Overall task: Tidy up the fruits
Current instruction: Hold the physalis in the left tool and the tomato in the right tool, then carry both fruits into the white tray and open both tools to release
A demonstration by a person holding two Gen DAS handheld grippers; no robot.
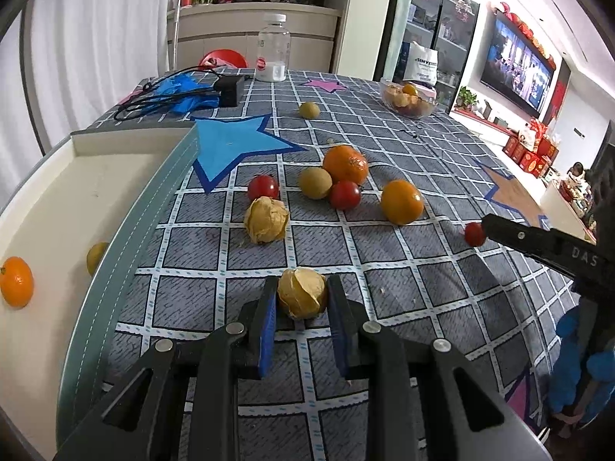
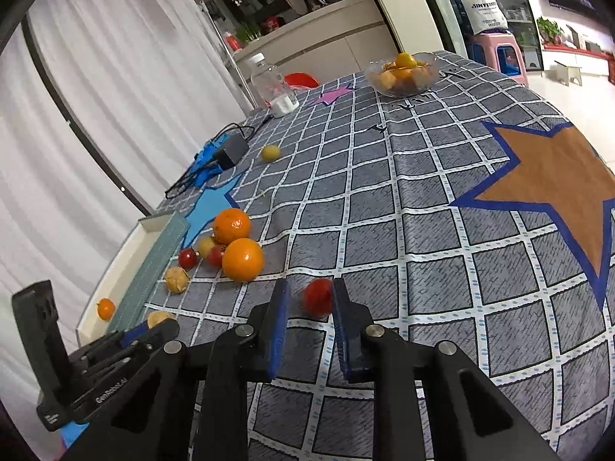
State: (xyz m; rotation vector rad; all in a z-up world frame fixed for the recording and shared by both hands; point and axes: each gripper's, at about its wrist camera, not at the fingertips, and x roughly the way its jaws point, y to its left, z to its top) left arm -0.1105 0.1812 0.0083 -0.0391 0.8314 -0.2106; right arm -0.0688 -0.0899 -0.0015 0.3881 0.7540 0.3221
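My left gripper is shut on a papery yellow physalis just above the checked tablecloth. My right gripper straddles a red cherry tomato with a gap on the left side, so it stands open; it shows in the left wrist view beside that tomato. A loose cluster lies mid-table: two oranges, two cherry tomatoes, a longan and a second physalis. The white tray at left holds a small orange and a longan.
A glass bowl of fruit stands at the far right, a lone longan beyond the blue star. A plastic bottle, a black adapter with cables and blue gloves lie at the far end. The table edge runs along the right.
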